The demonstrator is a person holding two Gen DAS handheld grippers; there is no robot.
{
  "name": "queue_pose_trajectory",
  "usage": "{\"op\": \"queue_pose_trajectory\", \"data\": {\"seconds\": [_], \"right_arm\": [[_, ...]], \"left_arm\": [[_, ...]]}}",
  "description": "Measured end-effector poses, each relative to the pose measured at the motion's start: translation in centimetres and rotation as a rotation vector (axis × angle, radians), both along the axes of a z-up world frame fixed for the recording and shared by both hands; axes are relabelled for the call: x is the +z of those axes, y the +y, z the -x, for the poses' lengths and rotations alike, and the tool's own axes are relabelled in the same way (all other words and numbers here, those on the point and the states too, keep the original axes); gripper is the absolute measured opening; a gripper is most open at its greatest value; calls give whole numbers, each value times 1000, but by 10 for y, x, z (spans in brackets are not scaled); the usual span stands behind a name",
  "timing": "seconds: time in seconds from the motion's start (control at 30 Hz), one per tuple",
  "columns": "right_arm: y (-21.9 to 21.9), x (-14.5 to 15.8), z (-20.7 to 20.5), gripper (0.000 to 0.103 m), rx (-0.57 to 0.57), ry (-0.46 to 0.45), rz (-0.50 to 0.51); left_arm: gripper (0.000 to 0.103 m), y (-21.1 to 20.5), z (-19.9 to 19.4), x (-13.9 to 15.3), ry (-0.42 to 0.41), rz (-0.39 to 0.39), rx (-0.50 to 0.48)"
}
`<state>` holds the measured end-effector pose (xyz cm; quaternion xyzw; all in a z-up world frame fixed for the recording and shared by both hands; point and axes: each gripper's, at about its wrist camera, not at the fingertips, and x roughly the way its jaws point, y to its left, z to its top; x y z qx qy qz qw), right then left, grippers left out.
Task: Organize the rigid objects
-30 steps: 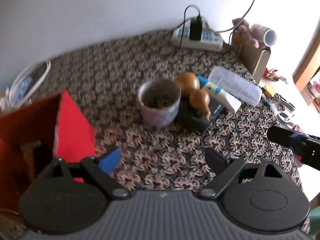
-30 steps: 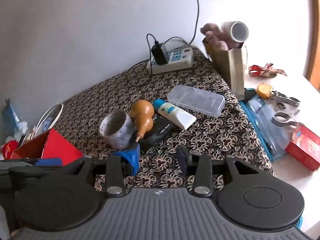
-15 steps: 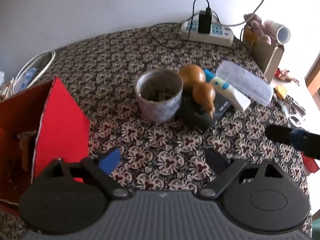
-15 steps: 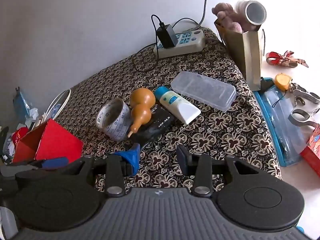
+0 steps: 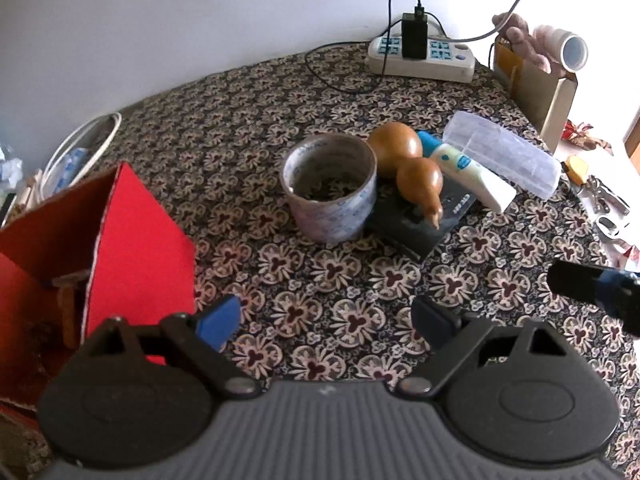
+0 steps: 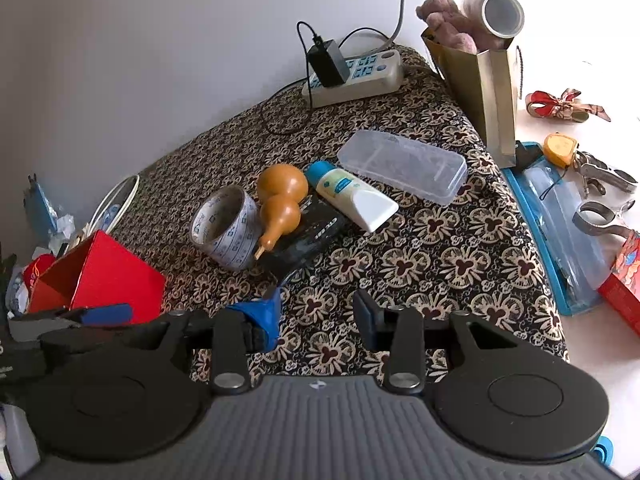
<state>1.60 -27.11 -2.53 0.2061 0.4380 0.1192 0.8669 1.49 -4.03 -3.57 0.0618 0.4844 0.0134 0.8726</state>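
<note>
A cluster lies mid-cloth: a patterned tape roll (image 5: 330,188) (image 6: 226,232), a brown gourd (image 5: 408,168) (image 6: 280,204) resting on a black case (image 5: 424,220) (image 6: 308,240), a white tube with a blue cap (image 5: 468,172) (image 6: 352,196), and a clear plastic case (image 5: 504,156) (image 6: 402,166). My left gripper (image 5: 326,322) hangs open and wide in front of the roll, with nothing between its blue pads. My right gripper (image 6: 314,314) is open too, nearer the cloth's front edge, short of the black case. Its dark finger (image 5: 592,288) shows at the right of the left wrist view.
An open red box (image 5: 100,248) (image 6: 100,276) stands at the left, close to my left gripper. A power strip (image 5: 420,56) with cables lies at the back. A gold paper bag (image 6: 484,96) stands at the cloth's right edge. Beyond it are a blue pouch (image 6: 560,224), metal clips and a red packet.
Both views have tipped down a little, so the cluster sits higher in each. More of the red box shows beside my left gripper. Both grippers stay open and nothing was picked up.
</note>
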Motion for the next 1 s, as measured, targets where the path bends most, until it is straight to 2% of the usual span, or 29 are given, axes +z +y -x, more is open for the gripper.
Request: {"op": "queue_pose_trajectory", "data": {"seconds": [0.2, 0.53, 0.73, 0.93, 1.0], "right_arm": [[2, -2, 2, 24, 16, -3, -1], [0, -7, 1, 24, 38, 9, -30], [-1, -12, -1, 24, 55, 12, -18], [-9, -14, -16, 22, 81, 0, -29], [-13, -12, -27, 22, 80, -11, -66]], "left_arm": [[92, 0, -3, -7, 0, -44, 17], [92, -10, -9, -10, 8, -66, 46], [92, -9, -13, -14, 17, -25, 47], [82, -5, -25, -6, -39, -5, 50], [80, 1, -36, 0, -60, 1, 66]]}}
